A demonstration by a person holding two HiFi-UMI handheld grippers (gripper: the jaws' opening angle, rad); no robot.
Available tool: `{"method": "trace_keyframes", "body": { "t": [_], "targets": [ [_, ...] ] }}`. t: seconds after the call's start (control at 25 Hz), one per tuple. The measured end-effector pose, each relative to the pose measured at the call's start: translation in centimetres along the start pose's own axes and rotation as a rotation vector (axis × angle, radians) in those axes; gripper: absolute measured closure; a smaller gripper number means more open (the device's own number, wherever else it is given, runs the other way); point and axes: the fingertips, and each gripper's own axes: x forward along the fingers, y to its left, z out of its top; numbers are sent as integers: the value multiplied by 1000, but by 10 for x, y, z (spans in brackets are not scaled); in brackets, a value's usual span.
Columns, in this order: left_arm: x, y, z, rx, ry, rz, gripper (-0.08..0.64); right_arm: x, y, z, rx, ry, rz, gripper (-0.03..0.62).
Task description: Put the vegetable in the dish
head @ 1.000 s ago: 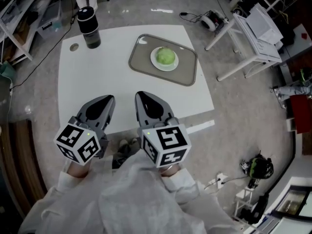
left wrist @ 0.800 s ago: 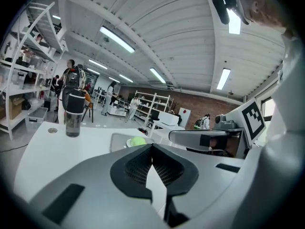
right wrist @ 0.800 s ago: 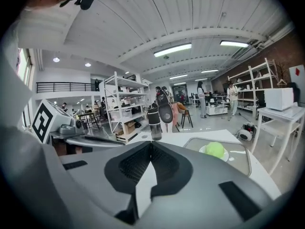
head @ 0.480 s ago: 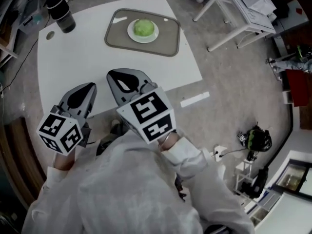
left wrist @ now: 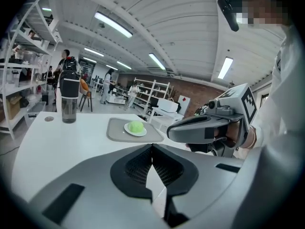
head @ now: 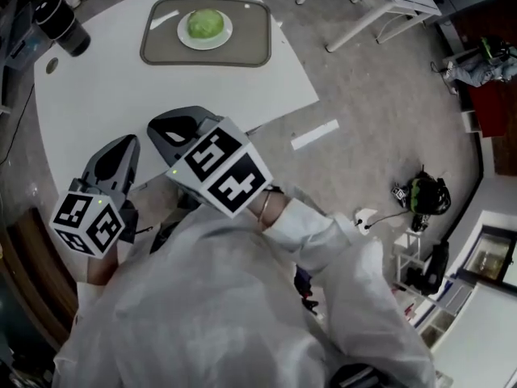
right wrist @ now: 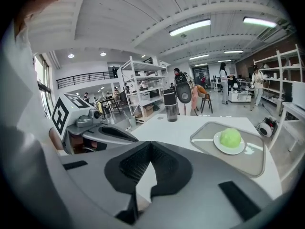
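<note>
The white worktop (head: 113, 95) stands on a grey floor (head: 380, 87), a tray (head: 250, 40) at its far side. The left tool (left wrist: 152, 147) and right tool (right wrist: 150, 145) are closed and empty.

The left hand-held gripper (left wrist: 152, 148) has its jaws together, empty; the vegetable (left wrist: 137, 126) sits on the dish (left wrist: 127, 129).

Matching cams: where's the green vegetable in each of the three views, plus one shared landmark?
Head view: green vegetable near the top, left of centre, on the white dish in the grey tray.
Left gripper view: just left of centre.
Right gripper view: right of centre.
Landmark: the dark bottle, left of the tray in all three.
</note>
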Motion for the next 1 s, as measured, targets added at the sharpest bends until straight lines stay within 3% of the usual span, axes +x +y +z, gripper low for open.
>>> {"method": "trace_keyframes", "body": {
  "t": [0.4,0.64,1.0],
  "targets": [
    [6,5,3,-22,-3,5,551,-1,-10,-2,-25,6,2,578],
    [5,4,-10,-39,24,9,551,-2,-13,-6,13,-11,-26,578],
    [20,-15,-23,-54,9,-2,551,-11,-21,-11,-31,-42,-37,578]
  ]
}}
